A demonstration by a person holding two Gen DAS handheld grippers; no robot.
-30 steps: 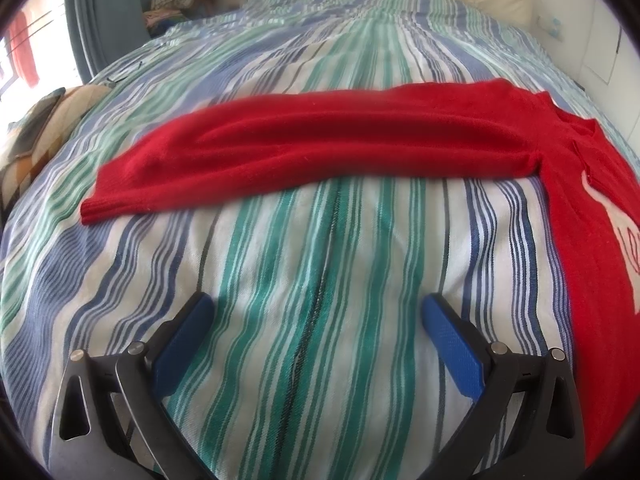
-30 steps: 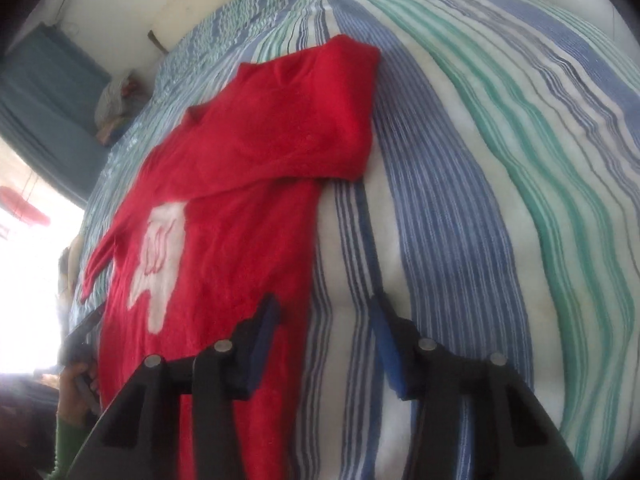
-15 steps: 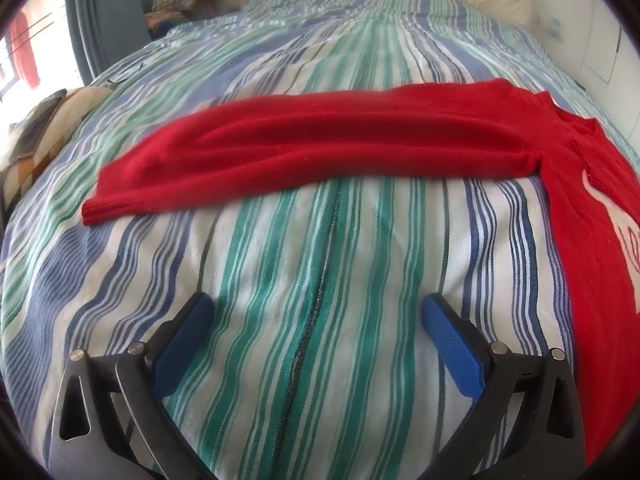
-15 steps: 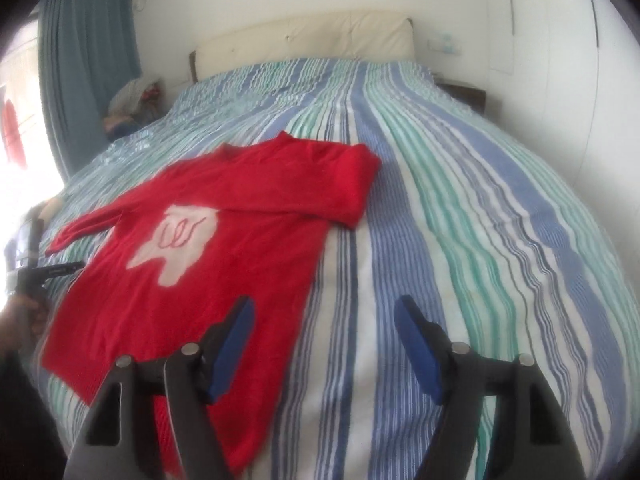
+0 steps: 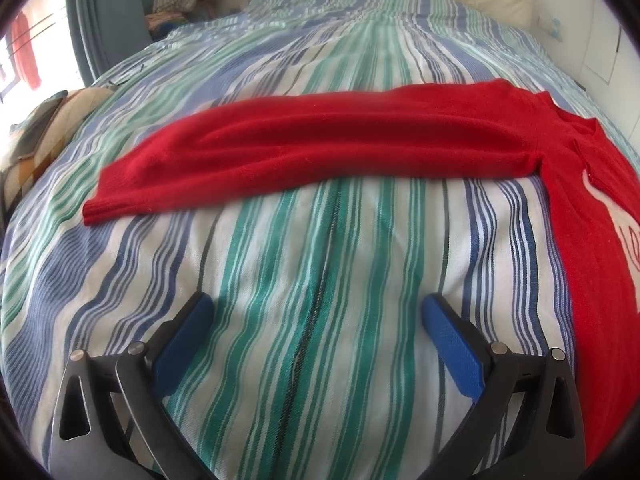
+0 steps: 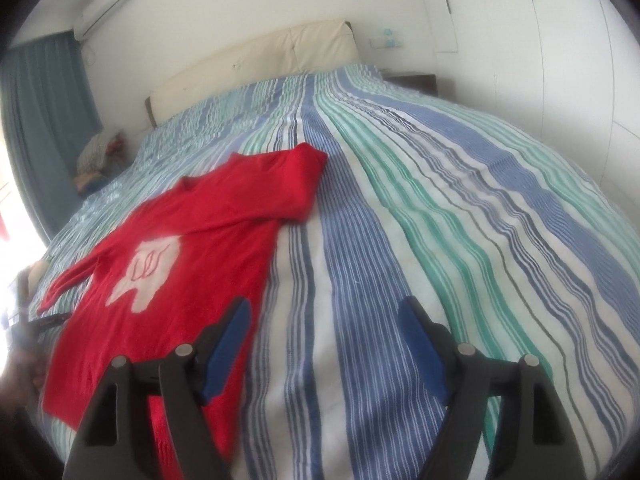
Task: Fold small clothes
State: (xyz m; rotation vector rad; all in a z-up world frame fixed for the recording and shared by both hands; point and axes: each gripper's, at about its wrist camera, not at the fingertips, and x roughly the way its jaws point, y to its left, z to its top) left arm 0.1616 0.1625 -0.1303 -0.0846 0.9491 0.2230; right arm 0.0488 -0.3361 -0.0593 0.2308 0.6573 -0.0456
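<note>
Folding the red sweater lying flat on the striped bedspread, with left gripper spread empty and right gripper just widened, nothing between: best pinching the outstretched sleeve at its cuff, then carrying it across the chest.

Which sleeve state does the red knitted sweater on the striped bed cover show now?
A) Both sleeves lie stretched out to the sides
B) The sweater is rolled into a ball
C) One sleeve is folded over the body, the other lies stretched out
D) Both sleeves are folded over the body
C: on the red knitted sweater, one sleeve is doubled back across the chest, while the other sleeve lies stretched out on the striped bed cover.
</note>
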